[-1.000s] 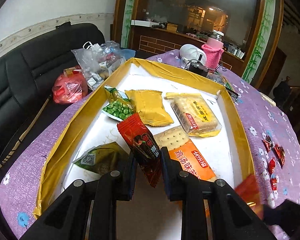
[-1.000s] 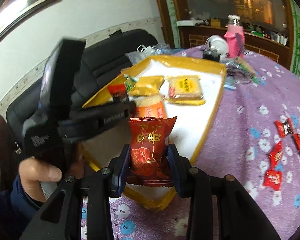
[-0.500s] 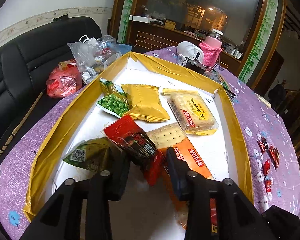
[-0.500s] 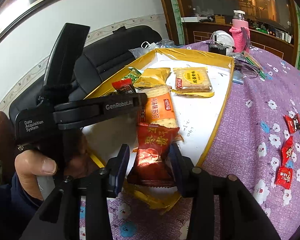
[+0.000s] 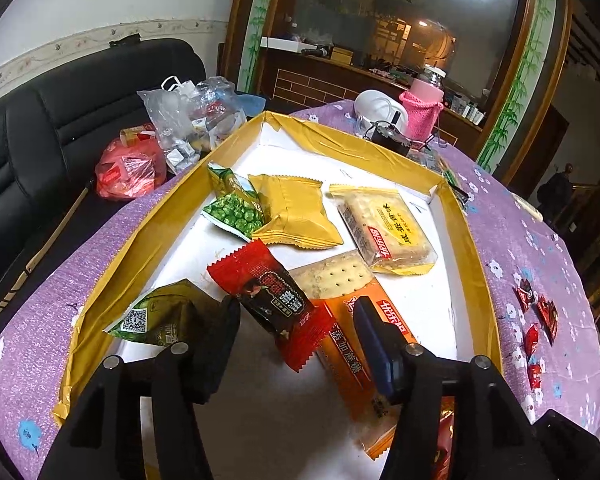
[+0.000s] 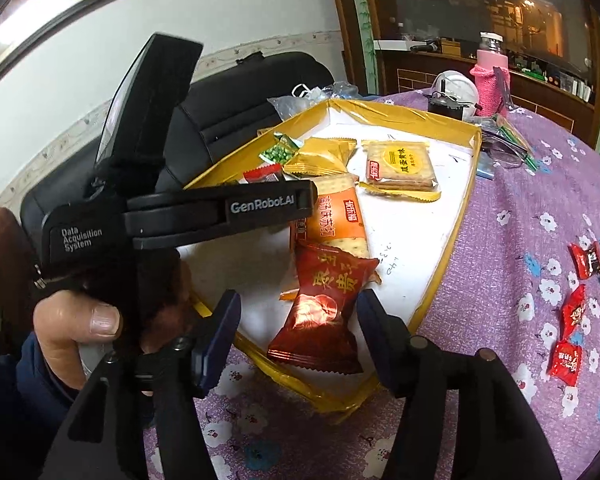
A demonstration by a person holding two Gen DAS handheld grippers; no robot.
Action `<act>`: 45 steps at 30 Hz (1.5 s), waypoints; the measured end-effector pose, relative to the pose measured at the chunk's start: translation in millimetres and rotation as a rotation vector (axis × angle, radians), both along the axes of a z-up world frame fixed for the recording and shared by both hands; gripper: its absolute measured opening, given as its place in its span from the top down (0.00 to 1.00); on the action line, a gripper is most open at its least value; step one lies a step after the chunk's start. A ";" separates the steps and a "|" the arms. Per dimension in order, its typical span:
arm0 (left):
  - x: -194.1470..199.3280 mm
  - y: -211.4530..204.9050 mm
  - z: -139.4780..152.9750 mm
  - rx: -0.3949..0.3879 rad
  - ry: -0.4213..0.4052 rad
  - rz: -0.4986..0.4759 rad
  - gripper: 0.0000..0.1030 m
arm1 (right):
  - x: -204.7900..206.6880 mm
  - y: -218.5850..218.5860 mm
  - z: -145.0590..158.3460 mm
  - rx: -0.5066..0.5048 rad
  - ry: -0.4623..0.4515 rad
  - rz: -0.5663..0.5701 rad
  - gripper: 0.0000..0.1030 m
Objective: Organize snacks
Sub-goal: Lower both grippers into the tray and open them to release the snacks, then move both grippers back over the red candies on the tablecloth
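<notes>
- Left wrist view: your left gripper [image 5: 296, 332] has its jaws opening, and the red-and-black snack packet [image 5: 272, 300] lies between them with a gap to each pad, so nothing is held. The packet rests inside the yellow-walled tray [image 5: 148, 236], near the tray's near edge, partly on the orange cracker pack [image 5: 352, 344] and just beside the green packet [image 5: 160, 316]. Its long axis runs from upper left to lower right, slanting across the line between the jaws.
- Farther into the tray, toward its far edge, lie the green pea packet [image 5: 236, 208], the gold packet [image 5: 296, 212] and the clear-wrapped biscuit pack [image 5: 388, 232]. Loose red candies [image 5: 536, 320] wait on the purple table [image 5: 520, 248] well apart from the tray, off its right wall.
- Right wrist view: your right gripper [image 6: 296, 340] is opening as well, and the dark red foil packet [image 6: 320, 312] sits between its jaws, free of both pads as far as you can see. The packet lies at the tray's near corner, its top leaning on the orange cracker pack, its long axis pointing away from you, roughly along the gripper's fingers.
- In this view your left hand [image 6: 76, 332] and its gripper reach over the tray's left side, so that side is crowded.
- For the coming move, judge this: the loose candies lie to the right, off the tray's right wall, so your right gripper looks the nearer one to fetch them.
</notes>
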State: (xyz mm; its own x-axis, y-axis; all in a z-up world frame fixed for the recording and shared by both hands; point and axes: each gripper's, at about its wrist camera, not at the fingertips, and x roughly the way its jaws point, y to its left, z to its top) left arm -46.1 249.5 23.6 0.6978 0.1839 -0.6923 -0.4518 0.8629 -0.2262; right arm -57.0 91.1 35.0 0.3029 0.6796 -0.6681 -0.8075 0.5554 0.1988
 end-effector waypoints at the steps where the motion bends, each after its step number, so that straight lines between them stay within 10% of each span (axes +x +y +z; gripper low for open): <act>1: -0.6 -0.2 0.7 0.002 -0.005 0.000 0.39 | 0.3 -1.5 0.7 0.007 -0.001 -0.005 0.41; 28: -20.5 -26.2 27.3 0.115 -0.140 -0.042 0.30 | 48.3 -120.9 61.3 0.231 0.016 -0.441 0.35; 45: 21.9 -190.6 48.4 0.146 -0.018 -0.567 0.27 | 174.2 -262.7 -10.6 0.138 0.285 -0.834 0.36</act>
